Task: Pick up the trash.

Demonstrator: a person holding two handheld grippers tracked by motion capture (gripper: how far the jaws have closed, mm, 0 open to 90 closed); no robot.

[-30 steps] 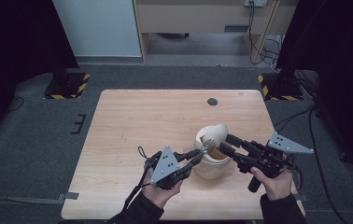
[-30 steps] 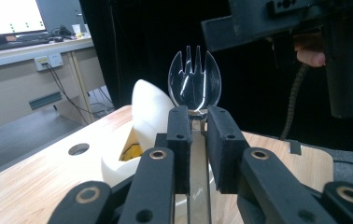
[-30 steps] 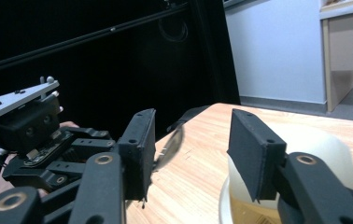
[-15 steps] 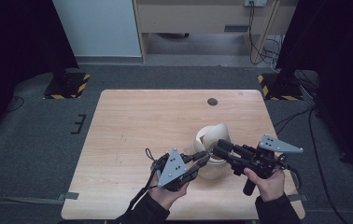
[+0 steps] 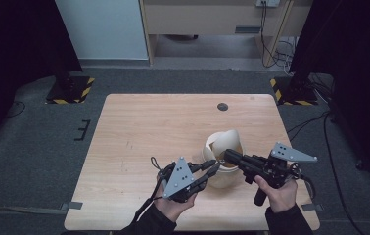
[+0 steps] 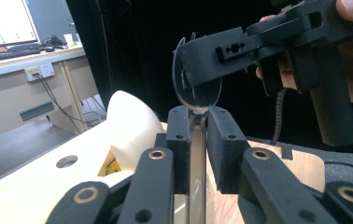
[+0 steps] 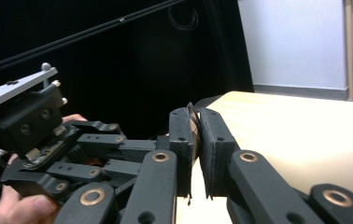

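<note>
Clear plastic spoon (image 6: 198,95), bowl uppermost, handle clamped upright. Cream round plastic tub (image 5: 222,161) with raised lid, upright on bench near edge.

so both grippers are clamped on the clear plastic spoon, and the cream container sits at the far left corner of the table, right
Not quite. The cream container sits toward the near right of the table, as the high view shows. The rest holds: the left gripper pinches the clear plastic spoon by its handle, and the right gripper is shut on its bowl.
</note>
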